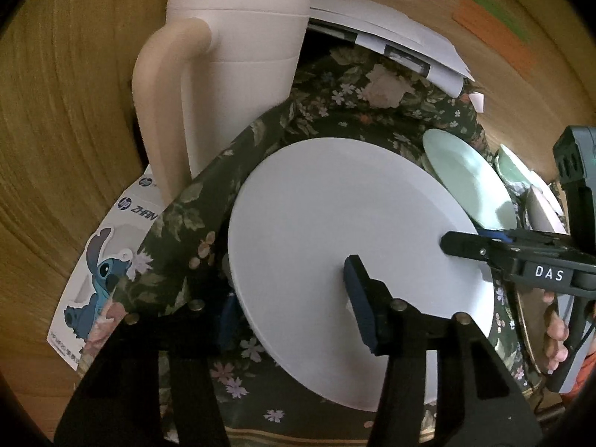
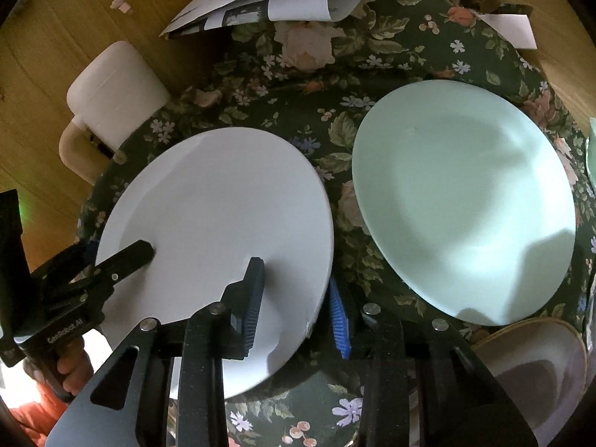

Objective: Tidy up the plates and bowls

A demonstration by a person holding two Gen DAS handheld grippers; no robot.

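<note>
Plate (image 2: 223,201): round, smooth, white.

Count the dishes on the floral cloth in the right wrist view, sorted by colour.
White plate: 1
Pale green plate: 1
Cream gold-rimmed dish: 1
Total: 3
Not counted: a pale sliver at the right edge, which is too cut off to identify.
</note>
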